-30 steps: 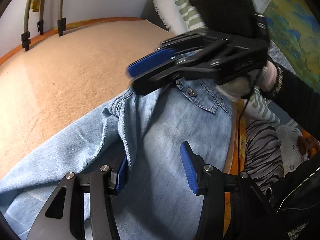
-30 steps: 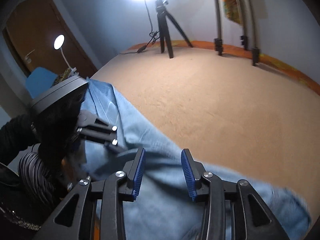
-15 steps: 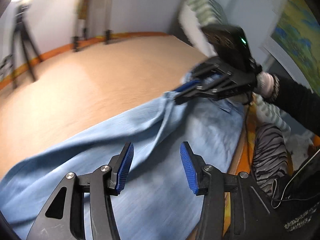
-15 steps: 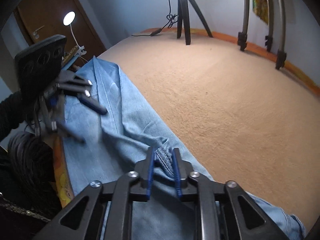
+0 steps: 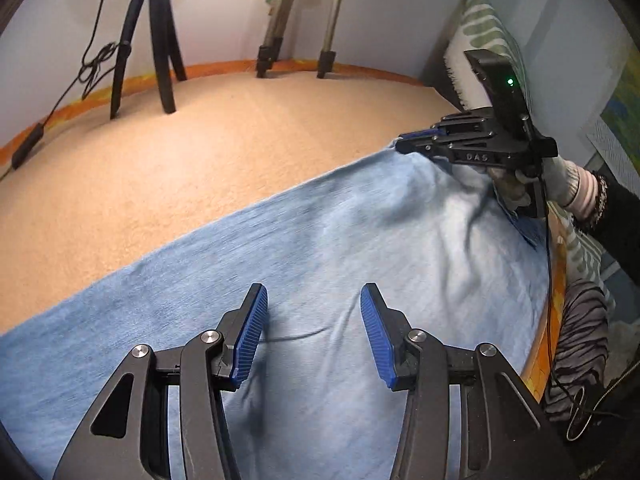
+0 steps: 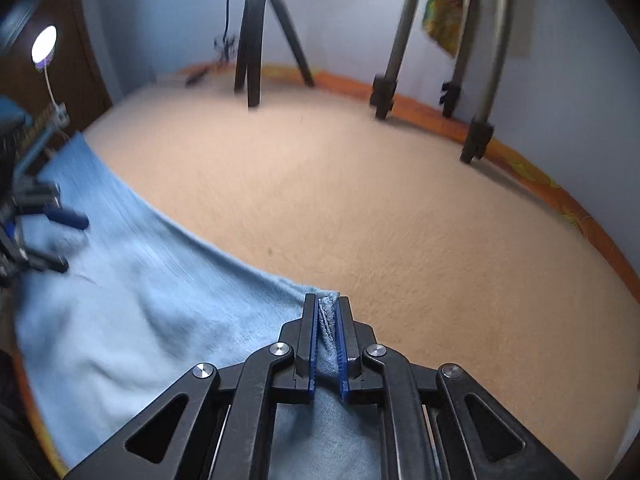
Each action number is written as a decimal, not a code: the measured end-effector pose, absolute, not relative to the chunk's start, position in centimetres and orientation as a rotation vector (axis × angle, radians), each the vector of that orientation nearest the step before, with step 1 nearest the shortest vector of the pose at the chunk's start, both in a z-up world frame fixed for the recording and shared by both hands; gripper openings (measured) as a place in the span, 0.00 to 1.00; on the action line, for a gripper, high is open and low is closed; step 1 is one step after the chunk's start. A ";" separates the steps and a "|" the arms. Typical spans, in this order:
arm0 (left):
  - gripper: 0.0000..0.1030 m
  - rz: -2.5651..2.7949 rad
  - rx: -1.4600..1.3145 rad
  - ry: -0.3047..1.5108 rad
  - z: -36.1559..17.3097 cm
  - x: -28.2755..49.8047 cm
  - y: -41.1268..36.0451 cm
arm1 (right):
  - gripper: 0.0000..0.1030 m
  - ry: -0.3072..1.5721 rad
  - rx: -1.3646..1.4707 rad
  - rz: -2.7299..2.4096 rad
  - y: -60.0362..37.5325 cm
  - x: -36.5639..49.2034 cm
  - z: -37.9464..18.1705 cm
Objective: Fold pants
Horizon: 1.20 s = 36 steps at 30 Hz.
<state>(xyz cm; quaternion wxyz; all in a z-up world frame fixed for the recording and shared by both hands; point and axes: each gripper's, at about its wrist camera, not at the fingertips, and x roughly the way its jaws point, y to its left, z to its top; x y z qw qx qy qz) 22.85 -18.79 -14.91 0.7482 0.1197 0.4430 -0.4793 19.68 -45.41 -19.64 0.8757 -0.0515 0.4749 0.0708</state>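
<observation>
Light-blue denim pants lie stretched across a peach bedcover. My left gripper is open just above the cloth of the pants, with nothing pinched between its blue pads. My right gripper is shut on a bunched edge of the pants where they meet the bedcover. In the left wrist view the right gripper sits at the far right end of the pants, held by a gloved hand. The left gripper shows blurred at the left of the right wrist view.
A black tripod and two grey stand legs stand along the far edge of the bed by the wall. A green-patterned pillow leans at the right. A striped cloth and a cable hang off the near right edge.
The right gripper has closed on the edge of the pants. The left gripper has slid along the pants, away from the right one. The cloth now lies flatter and more stretched.
</observation>
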 end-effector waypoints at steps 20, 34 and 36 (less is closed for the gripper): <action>0.47 -0.718 -0.114 0.923 -11.5 20.4 -2.6 | 0.38 0.882 0.143 0.192 -43.5 13.1 -12.9; 0.54 -0.259 -0.456 0.870 -13.6 16.6 21.2 | 0.55 0.869 0.103 0.346 -30.3 15.1 -10.3; 0.57 -0.197 -0.516 0.865 -14.5 16.4 24.8 | 0.56 0.873 0.099 0.369 -28.4 15.6 -10.2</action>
